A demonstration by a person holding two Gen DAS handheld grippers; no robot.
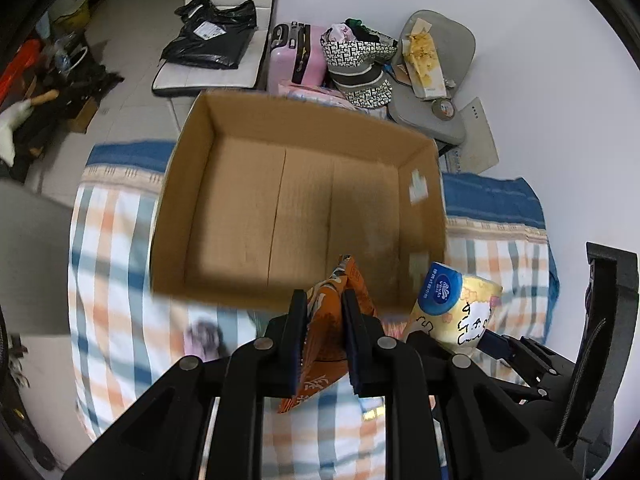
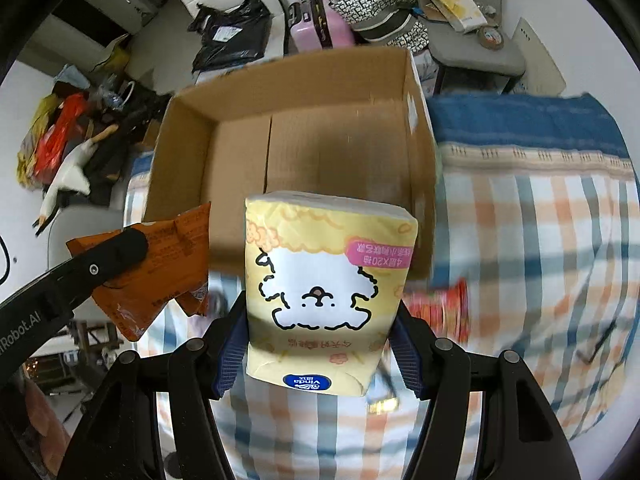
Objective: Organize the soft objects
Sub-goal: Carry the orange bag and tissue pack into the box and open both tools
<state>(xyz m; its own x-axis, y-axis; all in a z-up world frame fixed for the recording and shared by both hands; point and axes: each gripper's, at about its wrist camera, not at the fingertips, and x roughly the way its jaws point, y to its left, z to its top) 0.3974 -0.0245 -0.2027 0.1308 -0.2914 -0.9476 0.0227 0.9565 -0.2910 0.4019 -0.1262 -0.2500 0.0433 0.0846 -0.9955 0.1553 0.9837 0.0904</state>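
Cardboard box [image 1: 296, 204] ahead; L tool [image 1: 325, 316] pinching orange packet [image 1: 332, 320].

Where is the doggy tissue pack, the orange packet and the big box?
tissue pack [image 2: 320, 292], right wrist view, on the white dog drawing on its front.
orange packet [image 1: 326, 332], left wrist view, on the part pinched between the left gripper's fingers.
cardboard box [image 1: 296, 204], left wrist view, on its bare floor.

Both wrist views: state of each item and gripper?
cardboard box: open, empty, on the plaid blanket
orange snack packet: pinched in left gripper, off the blanket
yellow tissue pack: clamped in right gripper, near box edge
red packet: lying on blanket, blurred
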